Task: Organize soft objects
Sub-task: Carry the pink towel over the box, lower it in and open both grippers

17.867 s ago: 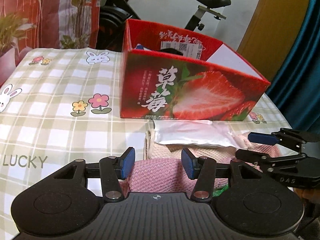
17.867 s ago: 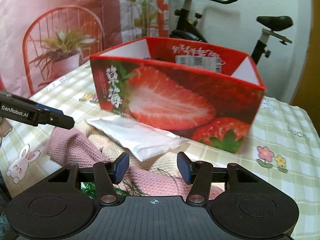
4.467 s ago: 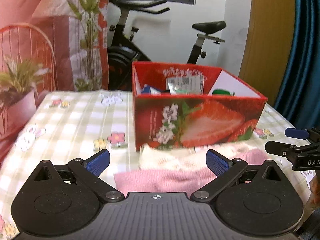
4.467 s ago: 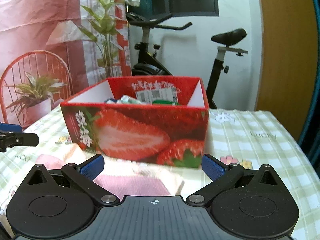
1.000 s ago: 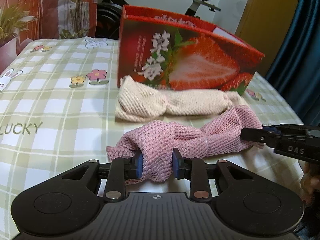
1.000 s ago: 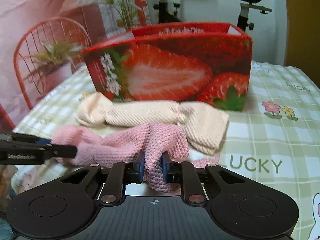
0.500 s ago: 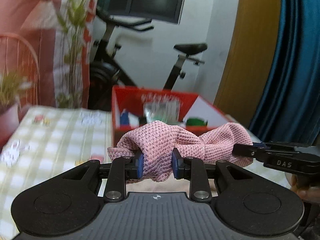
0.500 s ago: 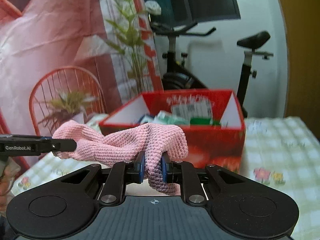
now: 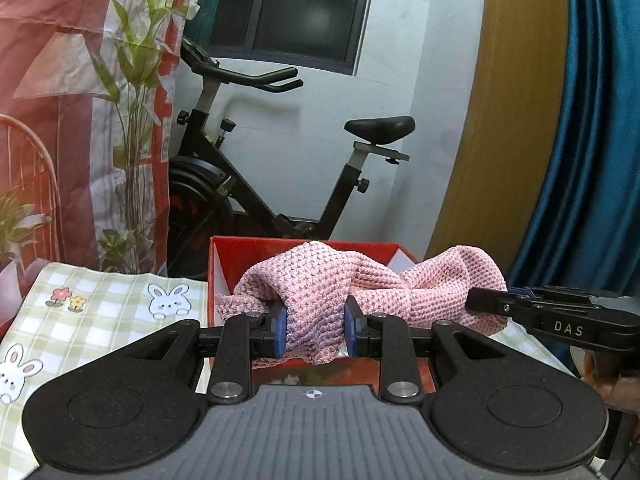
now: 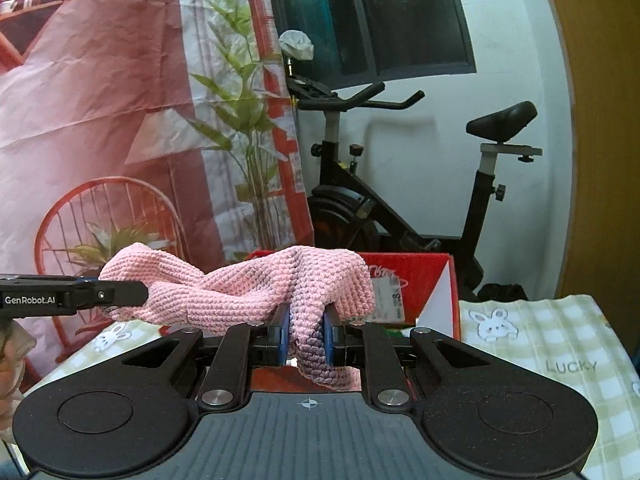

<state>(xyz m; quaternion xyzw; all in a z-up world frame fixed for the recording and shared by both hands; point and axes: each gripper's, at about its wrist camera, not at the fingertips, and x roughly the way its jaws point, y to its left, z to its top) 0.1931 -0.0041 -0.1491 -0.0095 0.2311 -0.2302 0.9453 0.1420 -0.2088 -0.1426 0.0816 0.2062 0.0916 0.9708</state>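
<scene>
Pink knit cloth hides most of the red box

From the left wrist, the pink knit cloth [image 9: 316,300] covers the middle of the red box [image 9: 240,252], so its contents cannot be told. From the right wrist, the box's left part is hidden too, and the label [image 10: 390,292] inside is half covered and too small to read. The hand [image 9: 612,384] at the right edge is cut off. The checked tablecloth [image 10: 540,344] runs out of frame.
</scene>
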